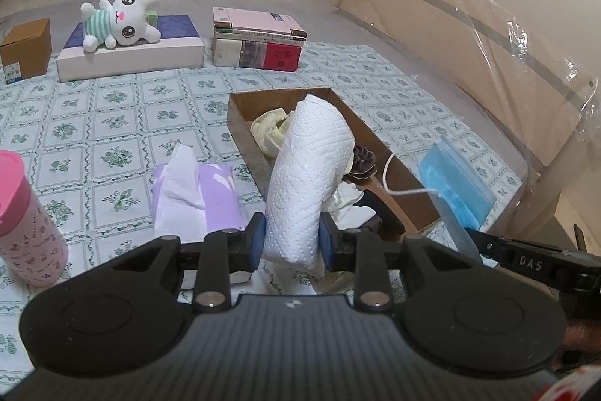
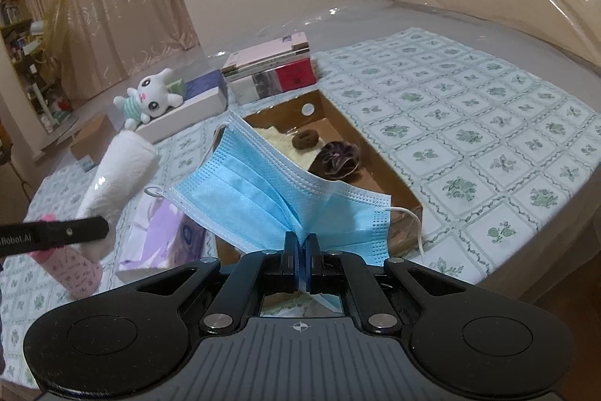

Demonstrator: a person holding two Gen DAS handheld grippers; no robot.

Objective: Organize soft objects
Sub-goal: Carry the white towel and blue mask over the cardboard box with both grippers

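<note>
My left gripper (image 1: pixel 291 243) is shut on a rolled white paper towel (image 1: pixel 310 171), which sticks up over the near left side of a shallow cardboard box (image 1: pixel 398 171). The towel (image 2: pixel 116 171) also shows at the left of the right wrist view. My right gripper (image 2: pixel 300 247) is shut on a blue face mask (image 2: pixel 270 186), pinched at its lower edge, held above the near end of the box (image 2: pixel 379 156). The mask (image 1: pixel 456 183) hangs at the box's right side in the left wrist view. Inside the box lie a cream cloth (image 1: pixel 268 134), a dark scrunchie (image 2: pixel 340 158) and a brown ring (image 2: pixel 305 139).
A purple tissue pack (image 1: pixel 195 190) lies left of the box. A pink-lidded cylinder (image 1: pixel 26 220) stands at the near left. At the back are a plush rabbit (image 1: pixel 120 19) on a flat white box (image 1: pixel 131 57), a stack of books (image 1: pixel 259 42) and a small brown carton (image 1: pixel 24 51). A plastic-wrapped headboard (image 1: pixel 469 47) runs along the right.
</note>
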